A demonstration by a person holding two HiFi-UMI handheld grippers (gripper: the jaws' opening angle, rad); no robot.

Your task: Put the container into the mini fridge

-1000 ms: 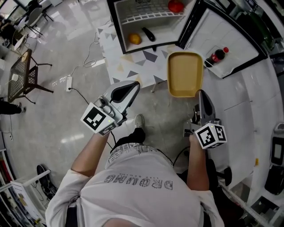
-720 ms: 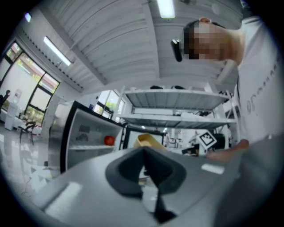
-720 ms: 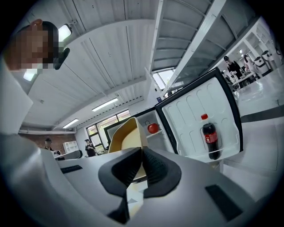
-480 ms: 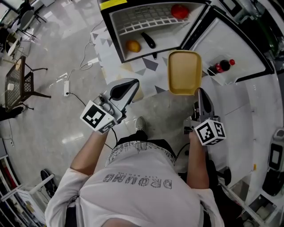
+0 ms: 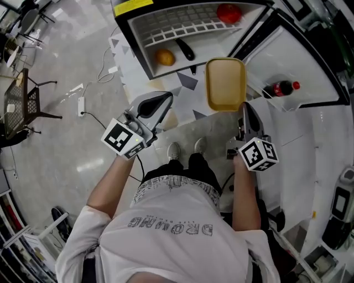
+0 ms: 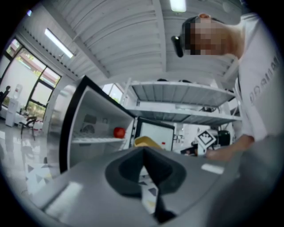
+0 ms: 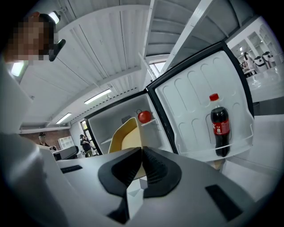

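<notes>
The yellow container (image 5: 225, 84) is a shallow rectangular tub, held by its near rim in my right gripper (image 5: 241, 112), which is shut on it. It hangs in front of the open mini fridge (image 5: 182, 27), just short of the lower shelf. In the right gripper view the container (image 7: 126, 135) stands up past the jaws of the right gripper (image 7: 141, 153), with the fridge behind it. My left gripper (image 5: 165, 100) is shut with nothing in it, left of the container. In the left gripper view the left gripper (image 6: 143, 153) points toward the fridge (image 6: 93, 128) and the container (image 6: 146, 142).
Inside the fridge lie a red fruit (image 5: 229, 12) on the wire shelf, an orange (image 5: 164, 57) and a black object (image 5: 186, 50) lower down. A cola bottle (image 5: 282, 88) stands in the open door (image 5: 310, 61) at the right. A power strip and cable (image 5: 82, 102) lie on the floor to the left.
The fridge has come nearer in the head view. The right gripper carried the container up toward the fridge opening. The left gripper rose slightly alongside.
</notes>
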